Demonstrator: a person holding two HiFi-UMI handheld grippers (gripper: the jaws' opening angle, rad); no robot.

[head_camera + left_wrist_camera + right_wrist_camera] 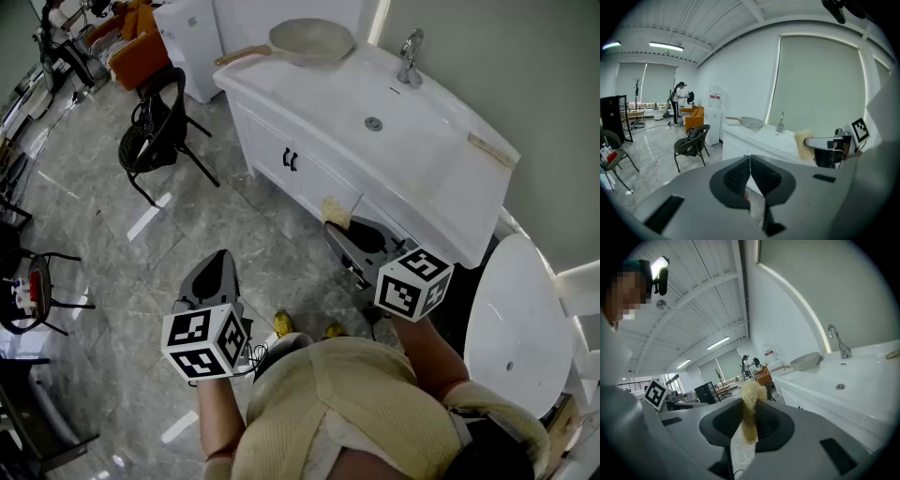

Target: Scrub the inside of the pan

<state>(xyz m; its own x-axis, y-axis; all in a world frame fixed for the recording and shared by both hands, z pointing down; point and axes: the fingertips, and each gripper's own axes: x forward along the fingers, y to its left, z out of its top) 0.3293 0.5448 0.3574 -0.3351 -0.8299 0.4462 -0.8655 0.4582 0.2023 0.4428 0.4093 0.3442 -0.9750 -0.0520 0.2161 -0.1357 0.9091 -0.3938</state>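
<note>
The right gripper [339,228] was clamped on a pale yellow scrubber [750,394], whose fibrous tuft stuck out past the jaw tips. It looked soft and light and would likely flatten under pressure, so the firm pinch low on it seemed right. The left gripper [750,163] had its jaws pressed together with nothing between them. The pan [314,39] sat well ahead of both grippers and off to their left, at the far corner of the white counter [281,89], with its handle [242,54] pointing away from the basin [412,141]. It was probably rigid, moderately heavy and smooth inside, so it could slide on the glossy top when scrubbed. The handle was the natural place for the free left gripper to steady it, though its material was hard to judge at that distance. The pan lay close to the counter's edge, leaving little margin on that side. A faucet [409,56] stood to the pan's right. The floor between the grippers and the counter looked open, with a black chair [155,131] off to the left gripper's far side.
</note>
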